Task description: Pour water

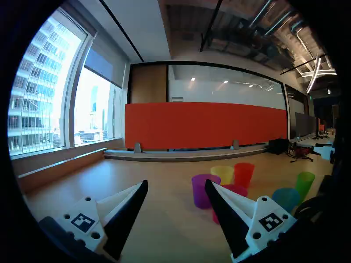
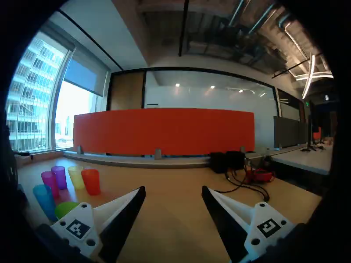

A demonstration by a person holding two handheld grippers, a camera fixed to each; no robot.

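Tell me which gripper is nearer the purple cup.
Left. The left gripper has the purple cup just ahead, beside one fingertip. From the right gripper, that cup looks small and lies far off to its left.

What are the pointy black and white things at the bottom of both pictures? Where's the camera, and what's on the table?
Those pointy things are the fingers of a gripper, a grabbing tool. A person holds one in each hand. A small camera rides on each tool and looks out along its fingers. One picture comes from the left gripper, the other from the right gripper. Both are open and hold nothing. On the wooden table stand six plastic cups: a purple cup, a yellow cup, a red cup, a pink cup, a blue cup and a green cup. Behind them stands a long orange panel.
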